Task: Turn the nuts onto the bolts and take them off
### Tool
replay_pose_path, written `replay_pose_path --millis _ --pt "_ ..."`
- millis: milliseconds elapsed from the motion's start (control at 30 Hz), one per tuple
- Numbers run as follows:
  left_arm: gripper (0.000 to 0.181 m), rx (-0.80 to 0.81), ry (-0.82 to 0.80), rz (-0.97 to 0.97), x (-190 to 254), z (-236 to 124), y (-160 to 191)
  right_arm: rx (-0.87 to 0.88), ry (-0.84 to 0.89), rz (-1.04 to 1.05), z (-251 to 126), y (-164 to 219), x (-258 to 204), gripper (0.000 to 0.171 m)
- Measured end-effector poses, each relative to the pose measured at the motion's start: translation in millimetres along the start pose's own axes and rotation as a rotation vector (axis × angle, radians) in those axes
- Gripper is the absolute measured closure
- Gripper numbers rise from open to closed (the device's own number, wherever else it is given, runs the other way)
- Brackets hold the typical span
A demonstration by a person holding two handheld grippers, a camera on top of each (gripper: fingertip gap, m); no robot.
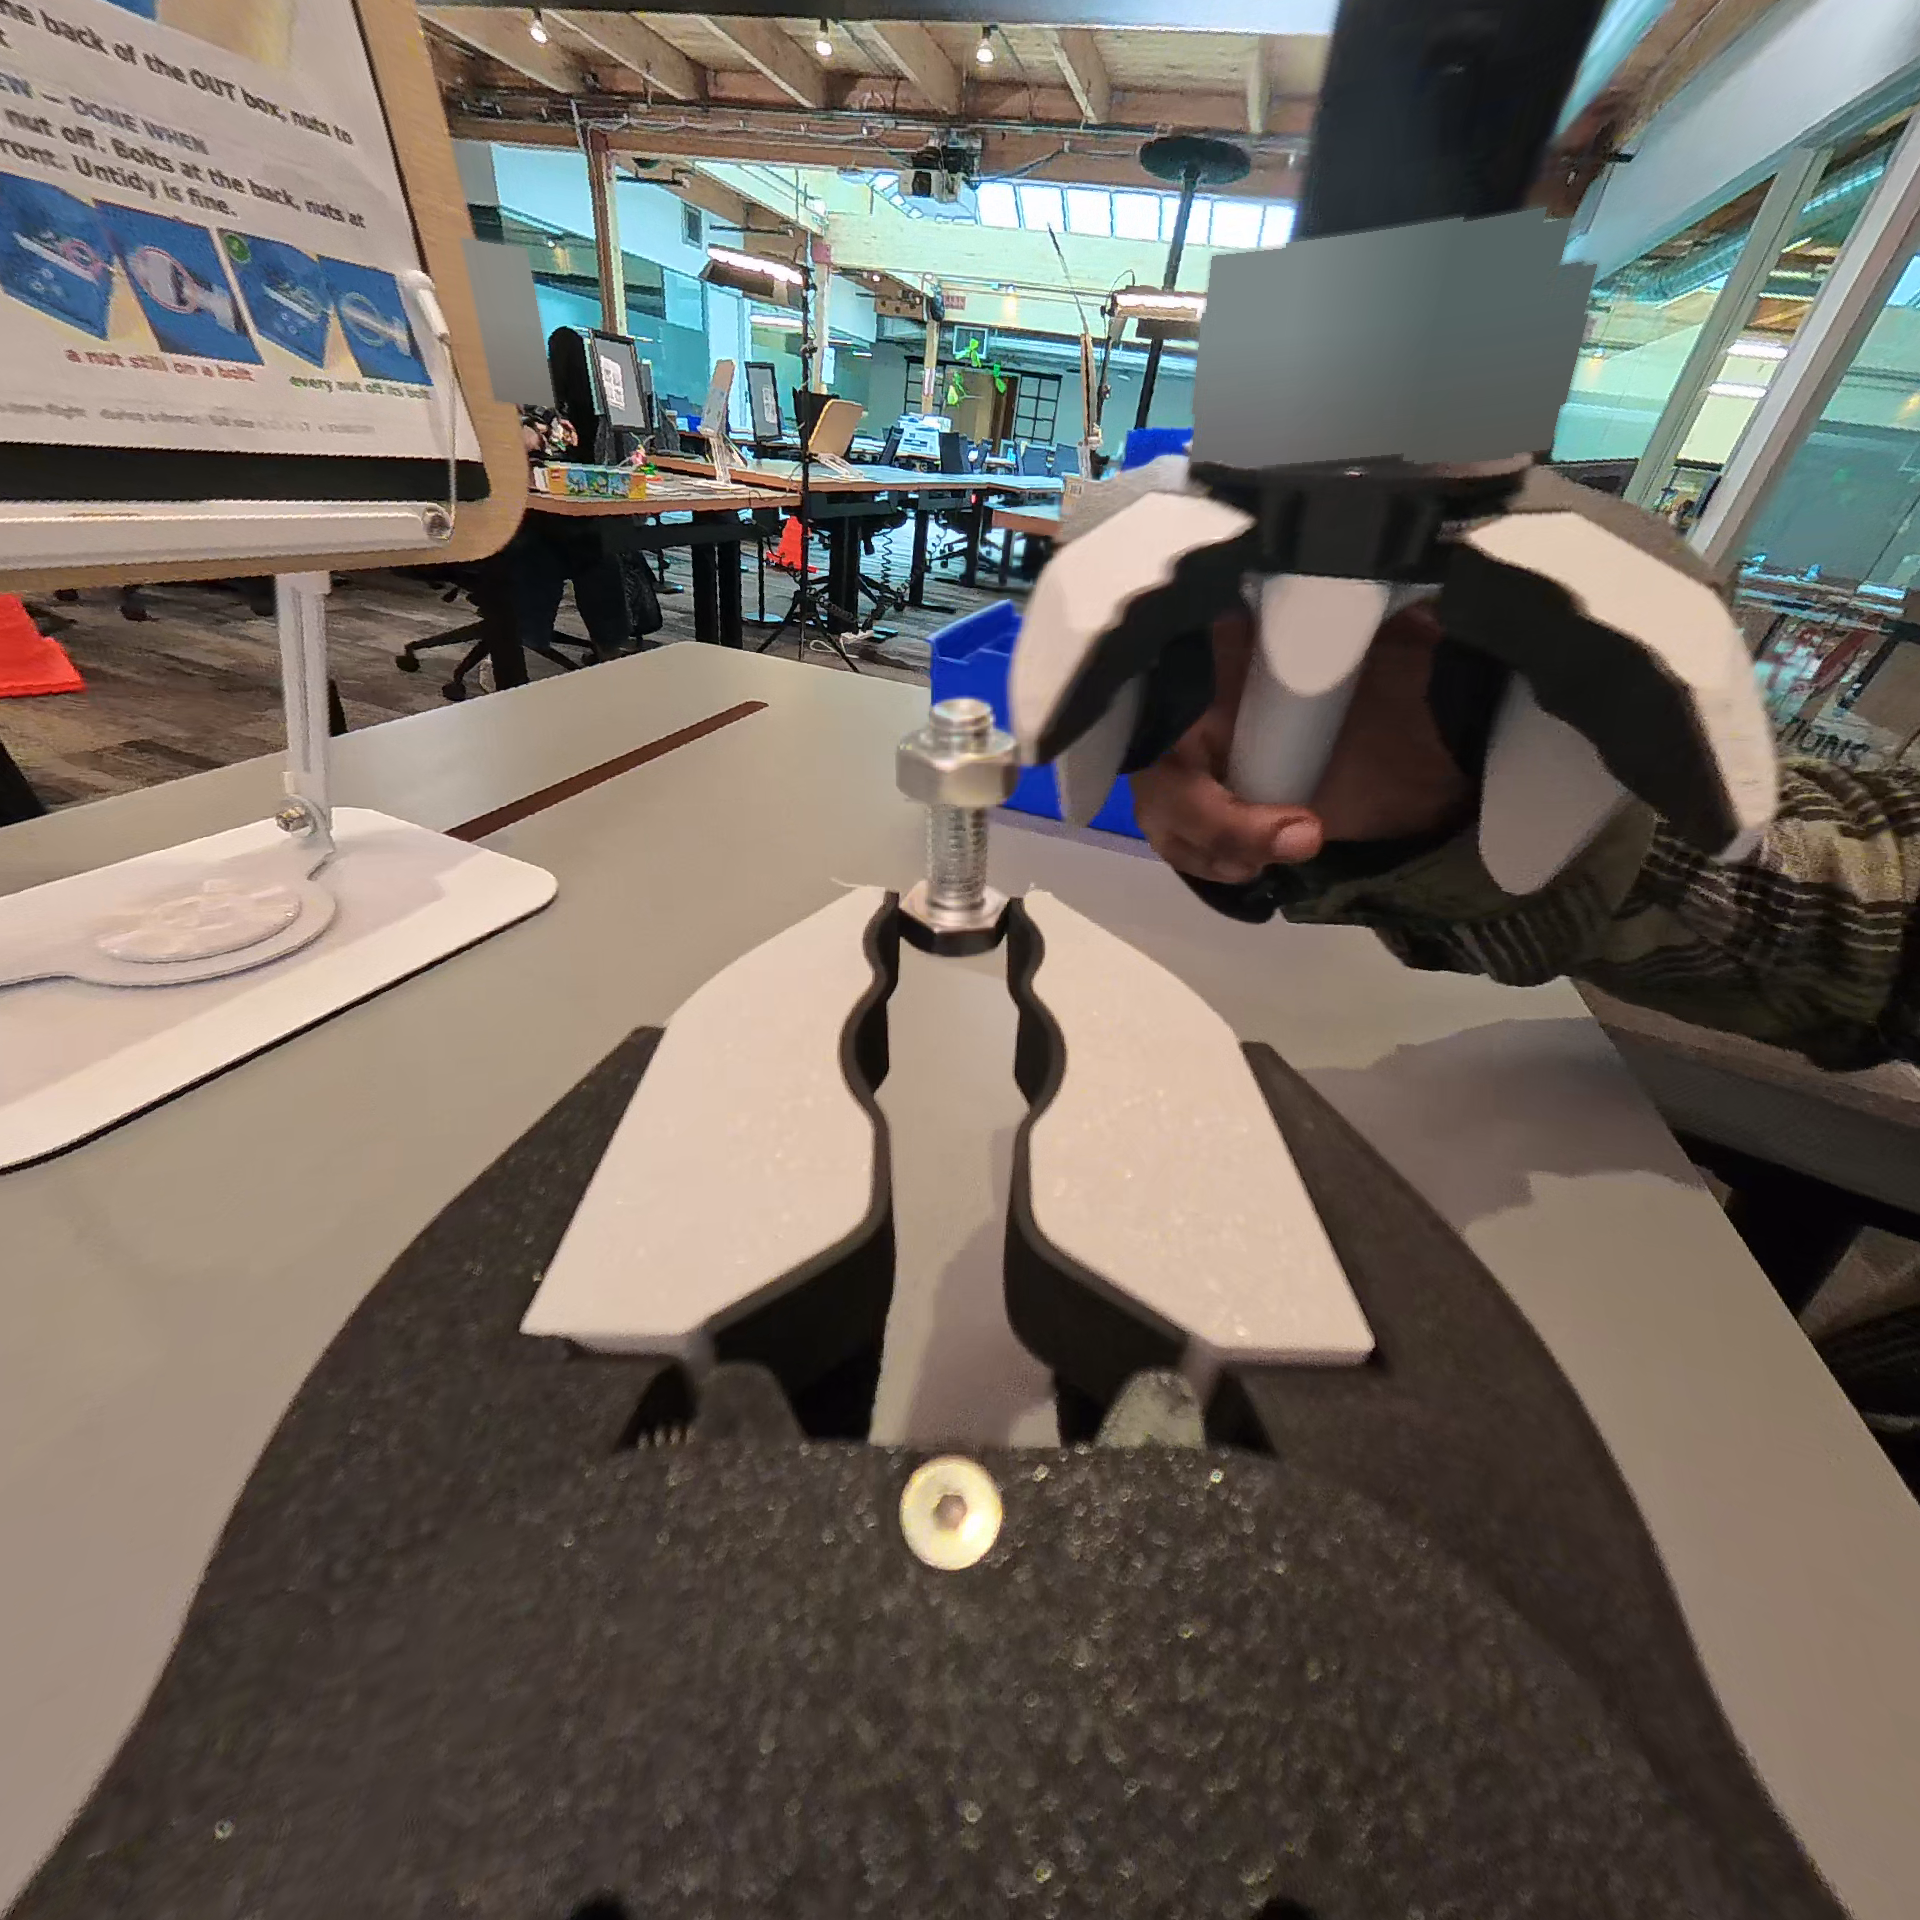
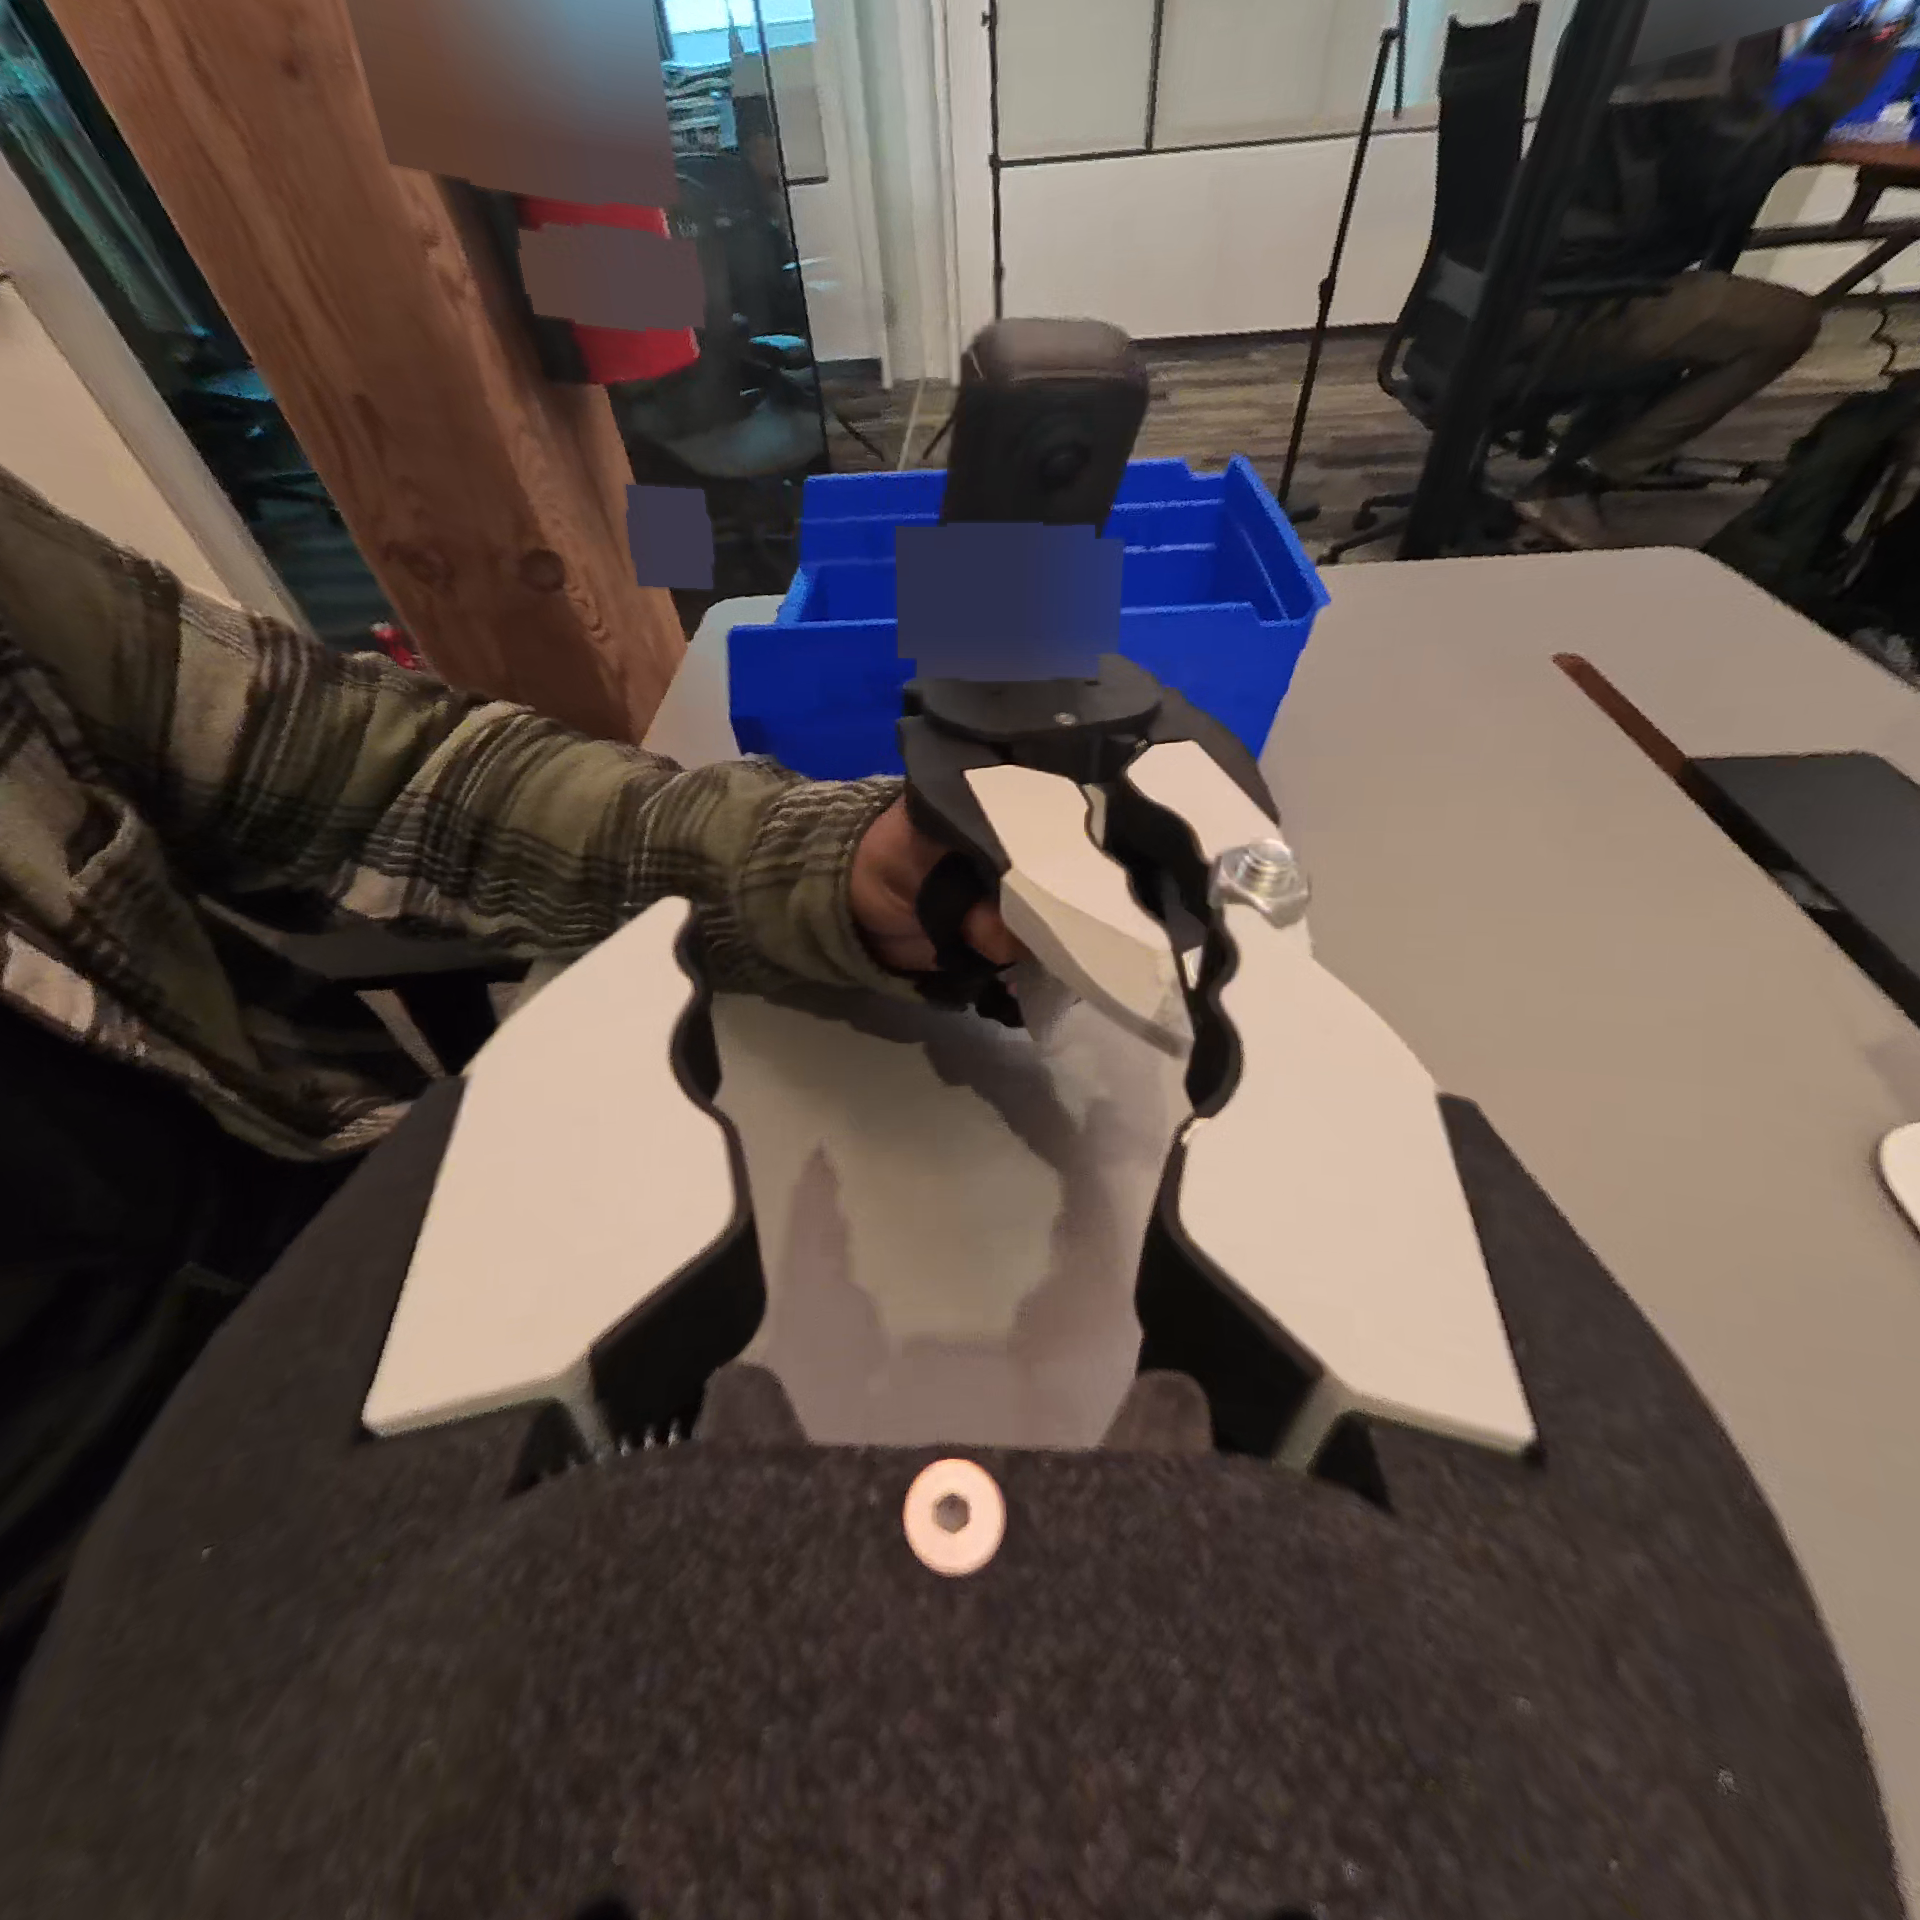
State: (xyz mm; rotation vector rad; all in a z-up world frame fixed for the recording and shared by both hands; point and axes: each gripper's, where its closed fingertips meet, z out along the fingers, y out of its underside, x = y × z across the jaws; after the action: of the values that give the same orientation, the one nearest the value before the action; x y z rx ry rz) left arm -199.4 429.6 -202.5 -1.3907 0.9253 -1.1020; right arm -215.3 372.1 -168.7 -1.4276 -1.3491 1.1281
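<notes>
Bolt (image 1: 957, 831) held upright above the grey table (image 1: 675, 1039), head clamped between the tips of the left gripper (image 1: 951, 925). Nut (image 1: 957, 764) seated near the top of the thread, only a few turns on, bolt tip showing above it. Right gripper (image 2: 951, 977) spread wide, holding nothing, one finger just beside the nut. Judged as mid-cycle: cannot tell whether threading on or off. Blue bin (image 2: 1195, 623) behind; contents not visible.
</notes>
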Motion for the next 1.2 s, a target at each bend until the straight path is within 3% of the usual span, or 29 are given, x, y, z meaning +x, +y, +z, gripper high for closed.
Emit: replay_pose_path --millis 167,267,333,500,633,700,800,1033,1200 --pt "0.162 -0.005 0.009 -0.011 0.4 1.7 2.4 0.022 0.058 0.024 -0.1 -6.5 18.8 0.073" --pt "0.162 -0.017 0.010 -0.007 1.7 3.4 4.5 -0.011 0.004 0.049 7.1 1.7 10.7 0.072" --pt "0.162 -0.018 0.002 -0.014 -0.6 2.3 4.8 -0.024 -0.008 0.007 2.2 2.5 -0.5 0.082" --pt "0.162 -0.017 0.006 -0.024 -1.4 2.9 5.8 0.003 0.065 0.015 -3.7 -4.6 19.1 0.076" --pt "0.162 -0.022 0.007 -0.017 0.1 3.5 6.2 -0.027 0.006 0.045 6.5 5.9 11.9 0.073" --pt "0.162 -0.022 0.000 -0.019 -1.8 2.2 5.9 -0.031 0.004 0.015 1.8 6.5 4.4 0.081" --pt "0.162 -0.019 0.005 -0.026 -2.2 2.1 5.9 -0.016 0.062 0.001 -7.7 0.7 14.1 0.079" --pt "0.162 -0.031 0.022 -0.012 3.4 5.3 7.3 -0.059 0.072 -0.030 -7.4 -0.1 36.4 0.106" --pt "0.162 -0.031 0.025 -0.012 3.4 4.5 6.9 -0.100 0.083 -0.061 -4.0 4.6 43.6 0.117"
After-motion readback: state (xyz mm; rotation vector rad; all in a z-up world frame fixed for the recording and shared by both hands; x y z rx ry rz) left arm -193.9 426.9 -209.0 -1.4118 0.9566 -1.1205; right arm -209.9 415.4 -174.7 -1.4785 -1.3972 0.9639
